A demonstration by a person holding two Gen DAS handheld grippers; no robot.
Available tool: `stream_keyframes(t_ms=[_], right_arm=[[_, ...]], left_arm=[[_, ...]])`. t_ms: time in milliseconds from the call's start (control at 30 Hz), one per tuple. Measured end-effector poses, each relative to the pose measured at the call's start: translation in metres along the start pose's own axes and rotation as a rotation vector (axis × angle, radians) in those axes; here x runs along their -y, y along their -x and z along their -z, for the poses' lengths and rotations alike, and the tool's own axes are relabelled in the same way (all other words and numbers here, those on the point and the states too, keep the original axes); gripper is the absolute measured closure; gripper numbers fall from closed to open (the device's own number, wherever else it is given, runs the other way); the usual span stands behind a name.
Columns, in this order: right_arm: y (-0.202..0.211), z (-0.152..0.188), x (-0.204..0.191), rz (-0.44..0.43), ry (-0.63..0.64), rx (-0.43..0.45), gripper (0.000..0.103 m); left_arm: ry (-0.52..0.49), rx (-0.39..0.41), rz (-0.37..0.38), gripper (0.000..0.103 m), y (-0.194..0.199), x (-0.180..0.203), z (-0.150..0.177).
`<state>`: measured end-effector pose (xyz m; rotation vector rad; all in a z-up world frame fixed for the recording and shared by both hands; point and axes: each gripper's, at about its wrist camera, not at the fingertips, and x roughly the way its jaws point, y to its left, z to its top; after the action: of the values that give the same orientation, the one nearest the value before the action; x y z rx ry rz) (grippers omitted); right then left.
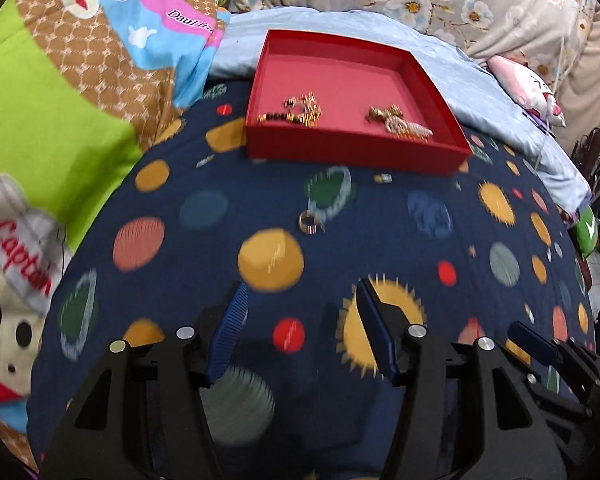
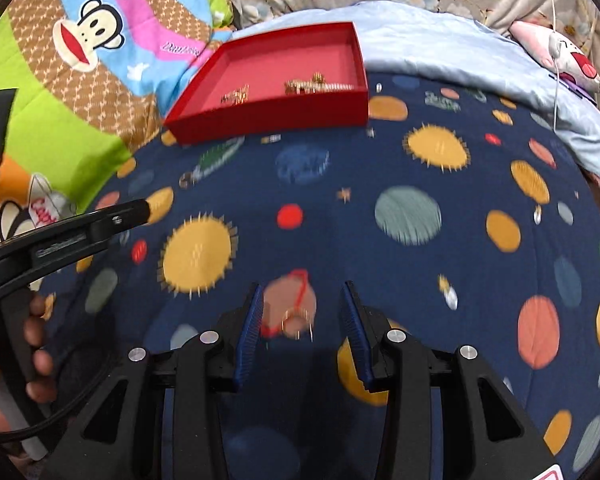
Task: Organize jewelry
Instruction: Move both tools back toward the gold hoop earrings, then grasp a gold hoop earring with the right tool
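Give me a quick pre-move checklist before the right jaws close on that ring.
1. Right gripper open: ok.
2. Gold ring lies between its jaws: ok, though blurred.
3. Red thread near the ring, clear of the grasp: cannot tell.
4. Left gripper open and empty: ok.
5. Red tray has bare floor for a drop: ok.
6. Other loose ring on the bedspread tidied: not ok.
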<state>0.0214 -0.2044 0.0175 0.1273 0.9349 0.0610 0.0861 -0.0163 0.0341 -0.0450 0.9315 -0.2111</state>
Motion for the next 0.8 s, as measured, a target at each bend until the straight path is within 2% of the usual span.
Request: stream_keyframes(t_ms=[400, 567, 800], right_arm=[[-0.008, 0.008, -0.008, 0.024, 0.020, -0.013, 0.065], [-0.009, 0.009, -0.009, 0.066, 0.045, -0.008, 0.077], [-0.009, 0.009, -0.012, 0.092, 0.072, -0.003, 0.085]], left_arm=[[0.024, -0.042, -0.002, 0.048, 0.006, -0.005, 0.026], [0.015, -0.045, -0.008, 0.048, 0.007, -0.003, 0.028], [0.008, -0.048, -0.015, 0.048, 0.006, -0.002, 0.027]])
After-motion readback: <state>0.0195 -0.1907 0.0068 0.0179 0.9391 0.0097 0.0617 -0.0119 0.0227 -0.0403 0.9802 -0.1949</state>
